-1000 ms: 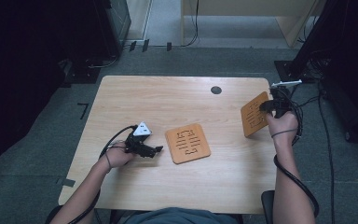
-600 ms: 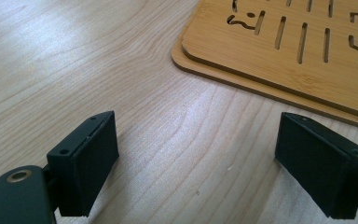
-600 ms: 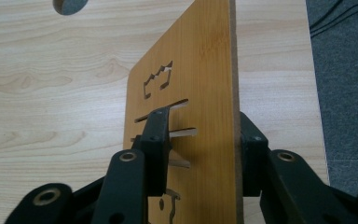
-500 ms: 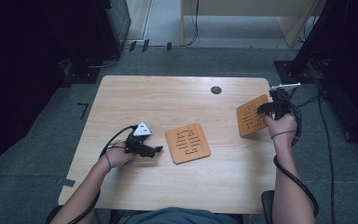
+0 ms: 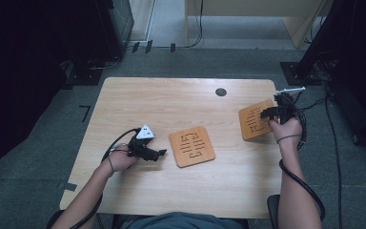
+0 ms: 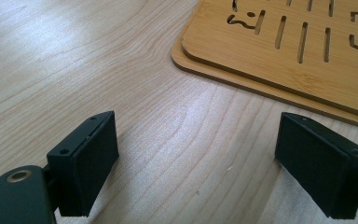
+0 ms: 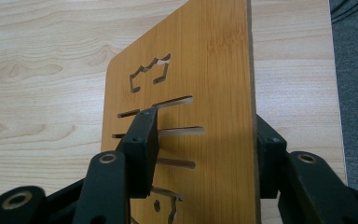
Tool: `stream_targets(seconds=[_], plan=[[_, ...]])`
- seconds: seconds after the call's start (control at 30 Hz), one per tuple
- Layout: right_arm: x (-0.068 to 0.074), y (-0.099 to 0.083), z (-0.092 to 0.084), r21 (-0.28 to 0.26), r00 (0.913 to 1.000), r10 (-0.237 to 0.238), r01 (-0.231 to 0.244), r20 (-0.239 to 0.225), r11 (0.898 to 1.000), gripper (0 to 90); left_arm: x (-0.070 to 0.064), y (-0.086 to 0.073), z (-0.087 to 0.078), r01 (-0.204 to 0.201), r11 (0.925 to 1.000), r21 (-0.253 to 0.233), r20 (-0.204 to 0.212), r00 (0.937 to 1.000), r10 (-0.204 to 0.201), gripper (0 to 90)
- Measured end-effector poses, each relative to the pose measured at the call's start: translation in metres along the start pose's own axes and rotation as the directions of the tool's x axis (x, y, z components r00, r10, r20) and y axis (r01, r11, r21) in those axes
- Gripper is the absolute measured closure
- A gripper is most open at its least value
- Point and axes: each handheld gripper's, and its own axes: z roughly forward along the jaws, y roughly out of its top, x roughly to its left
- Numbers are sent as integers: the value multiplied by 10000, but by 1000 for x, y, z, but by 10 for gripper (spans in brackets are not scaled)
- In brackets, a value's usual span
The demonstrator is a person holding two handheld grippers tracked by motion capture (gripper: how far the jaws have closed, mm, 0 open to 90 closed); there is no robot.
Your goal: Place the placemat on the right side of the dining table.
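Bamboo-brown slotted square board [image 5: 256, 122] now lies lower on the bench [image 5: 171, 102] than a second ago. The right tool [image 5: 268, 113] has just been opening around it, loosening its hold. The left tool [image 5: 158, 154] rests wide open and empty.

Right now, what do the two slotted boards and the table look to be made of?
Boards: likely bamboo or plywood, smooth amber finish with fine straight grain and cut-through slots. The middle one looks like two stacked sheets. Table: pale wood-grain top, possibly laminate, slightly glossy.

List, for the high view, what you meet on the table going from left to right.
Left tongs → flat slotted wooden board → dark round hole in the tabletop → second slotted board → right tongs at that board's right edge.
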Motion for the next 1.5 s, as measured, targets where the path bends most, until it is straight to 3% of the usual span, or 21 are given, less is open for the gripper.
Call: stream_targets(seconds=[0.3, 1.07, 1.5], plan=[[-2, -2, 9, -10, 9992, -384, 384, 72, 9993, 441, 0, 0, 0, -14, 10000, 15, -11, 10000, 14, 123], [-13, -4, 28, -171, 9980, -153, 143, -621, 9998, 366, 0, 0, 0, -18, 10000, 13, -16, 10000, 18, 123], [-17, -6, 37, -163, 9978, -114, 104, -653, 9998, 323, 0, 0, 0, -12, 10000, 13, -18, 10000, 12, 123]])
